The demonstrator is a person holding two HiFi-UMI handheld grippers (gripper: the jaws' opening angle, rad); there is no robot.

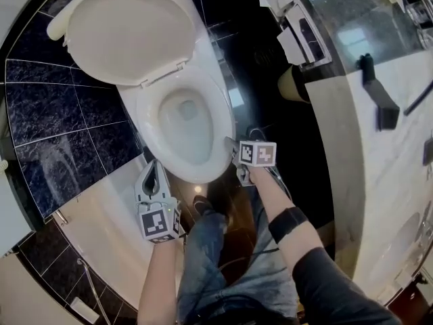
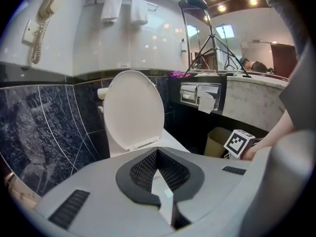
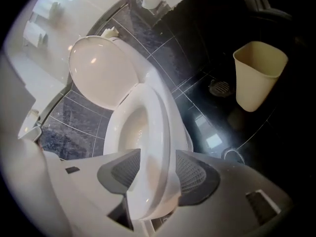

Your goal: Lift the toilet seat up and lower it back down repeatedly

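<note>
A white toilet stands against the dark tiled wall, its lid (image 1: 128, 29) upright and leaning back. The seat ring (image 1: 220, 114) lies over the bowl. My right gripper (image 1: 231, 147) is shut on the seat's front right edge; in the right gripper view the white seat rim (image 3: 158, 132) runs between the two dark pads (image 3: 195, 174) of the right gripper (image 3: 153, 181). My left gripper (image 1: 154, 175) hangs in front of the bowl's near left side, shut and holding nothing. The left gripper view shows the left gripper (image 2: 157, 157) pointing at the raised lid (image 2: 133, 107).
A beige waste bin (image 3: 259, 73) stands on the black floor right of the toilet, near a floor drain (image 3: 219, 88). A paper holder (image 1: 298, 36) hangs on a marble counter (image 1: 379, 181) at the right. A tripod (image 2: 207, 38), towels (image 2: 123, 9) and a wall phone (image 2: 42, 23) lie beyond.
</note>
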